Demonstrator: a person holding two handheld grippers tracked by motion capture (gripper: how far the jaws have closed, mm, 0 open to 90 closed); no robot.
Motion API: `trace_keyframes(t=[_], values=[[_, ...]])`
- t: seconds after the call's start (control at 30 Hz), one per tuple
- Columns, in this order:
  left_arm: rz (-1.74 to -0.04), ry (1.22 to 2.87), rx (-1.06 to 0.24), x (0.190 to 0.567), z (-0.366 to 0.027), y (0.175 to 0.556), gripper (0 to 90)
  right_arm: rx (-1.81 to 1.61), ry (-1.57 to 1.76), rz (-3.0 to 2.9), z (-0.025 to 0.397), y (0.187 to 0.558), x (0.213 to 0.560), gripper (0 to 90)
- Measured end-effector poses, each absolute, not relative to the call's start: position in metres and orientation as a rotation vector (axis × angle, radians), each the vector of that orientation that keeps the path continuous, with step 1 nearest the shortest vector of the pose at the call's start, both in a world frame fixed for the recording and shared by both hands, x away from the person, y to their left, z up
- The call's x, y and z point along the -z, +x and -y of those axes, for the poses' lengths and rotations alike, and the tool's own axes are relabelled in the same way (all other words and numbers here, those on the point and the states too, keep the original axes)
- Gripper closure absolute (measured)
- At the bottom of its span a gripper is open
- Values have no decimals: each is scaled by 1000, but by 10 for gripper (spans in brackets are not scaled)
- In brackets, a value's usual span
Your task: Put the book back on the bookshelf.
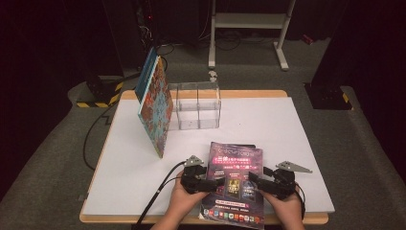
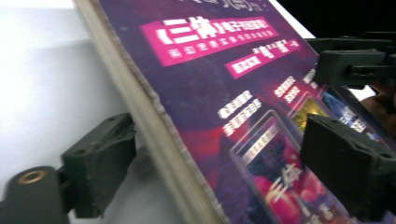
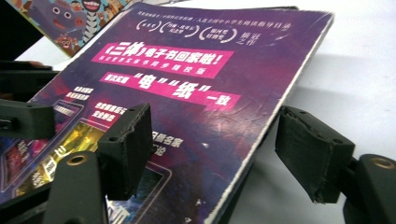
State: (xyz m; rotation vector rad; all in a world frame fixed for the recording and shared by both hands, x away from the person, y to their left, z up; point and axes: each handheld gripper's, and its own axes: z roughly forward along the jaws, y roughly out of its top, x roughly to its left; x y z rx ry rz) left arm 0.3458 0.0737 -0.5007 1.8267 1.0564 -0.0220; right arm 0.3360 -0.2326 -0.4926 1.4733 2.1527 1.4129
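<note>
A purple magazine [image 1: 234,163] with pink title bands lies at the front middle of the white table [image 1: 292,139]. My left gripper [image 1: 210,184] is at its left edge and my right gripper [image 1: 261,182] at its right edge. In the left gripper view the gripper [image 2: 224,158] is open, its jaws wide apart astride the magazine [image 2: 210,84] edge, one over the cover and one over the table. In the right gripper view the gripper [image 3: 219,149] is also open, astride the opposite edge of the magazine [image 3: 196,93]. Neither pair of jaws presses on the pages.
A colourful picture book [image 1: 155,103] stands tilted at the back left, leaning against a clear plastic divided box [image 1: 197,105]. Black cables [image 1: 158,191] trail off the table's front left. A white metal frame [image 1: 249,21] stands on the floor beyond the table.
</note>
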Motion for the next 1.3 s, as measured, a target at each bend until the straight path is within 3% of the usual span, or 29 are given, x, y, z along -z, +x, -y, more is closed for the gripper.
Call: trace_keyframes(t=[0.17, 0.3, 0.57, 0.67, 0.7, 0.83, 0.97, 1.07, 1.1, 1.2, 1.3], values=[[-1055, 1833, -11, 497, -71, 345, 216, -1381, 1463, -2185, 228, 338, 487, 377], [-1023, 1845, -135, 487, -74, 341, 457, -1319, 1425, -2175, 225, 342, 478, 502], [-1055, 1836, -184, 480, -73, 356, 592, -1272, 1413, -2176, 220, 364, 470, 571], [-1063, 1832, -182, 481, -72, 360, 601, -1247, 1406, -2167, 218, 371, 468, 545], [-1057, 1829, -183, 481, -72, 360, 606, -1244, 1436, -2185, 219, 374, 472, 480], [-1041, 1829, -195, 482, -72, 359, 630, -1314, 1469, -2187, 226, 366, 480, 385], [-1025, 1819, -202, 480, -72, 357, 674, -1383, 1516, -2218, 231, 355, 485, 386], [-1015, 1812, -210, 479, -73, 356, 724, -1355, 1481, -2219, 230, 353, 482, 455], [-1004, 1805, -219, 475, -73, 354, 747, -1323, 1457, -2218, 230, 352, 476, 553], [-996, 1810, -234, 472, -74, 352, 767, -1337, 1418, -2241, 230, 353, 470, 665], [-978, 1812, -261, 469, -76, 349, 766, -1336, 1381, -2242, 226, 352, 463, 714]])
